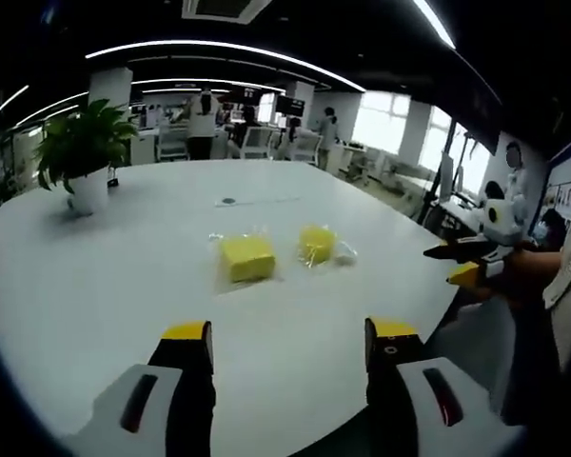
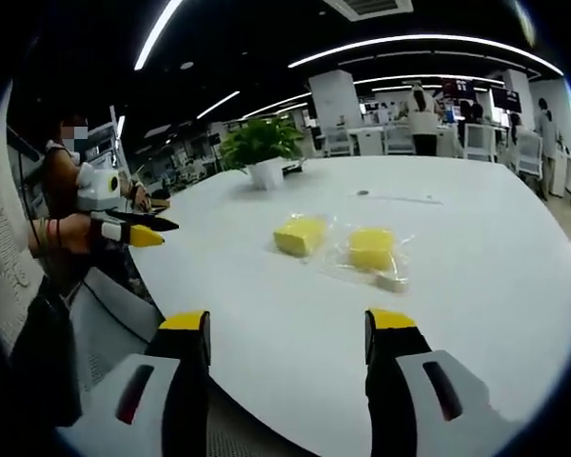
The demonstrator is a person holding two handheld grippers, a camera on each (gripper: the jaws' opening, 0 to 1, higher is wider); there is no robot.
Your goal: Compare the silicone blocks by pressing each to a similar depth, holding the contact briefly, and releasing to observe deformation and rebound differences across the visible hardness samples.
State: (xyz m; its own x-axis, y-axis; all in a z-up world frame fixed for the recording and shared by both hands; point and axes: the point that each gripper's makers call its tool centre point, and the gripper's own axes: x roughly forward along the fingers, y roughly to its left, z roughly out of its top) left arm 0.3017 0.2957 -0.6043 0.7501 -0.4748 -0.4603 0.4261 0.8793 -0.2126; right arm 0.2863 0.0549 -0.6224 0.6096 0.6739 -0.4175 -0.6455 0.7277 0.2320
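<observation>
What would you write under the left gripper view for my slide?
Open left gripper hovers over a white table, facing two bagged yellow blocks.

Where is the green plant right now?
The potted plant stands on the white table, far left in the left gripper view. In the right gripper view it sits at the table's far edge, beyond the two yellow blocks.

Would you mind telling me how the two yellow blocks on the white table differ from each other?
In the left gripper view, the left block looks larger and flatter, a neat square slab; the right block looks smaller and more crumpled in outline. A loose flap of clear wrap trails beside the right block, while the left block's wrap lies closer around it. Both are yellow, wrapped in clear plastic, and untouched on the table.
</observation>
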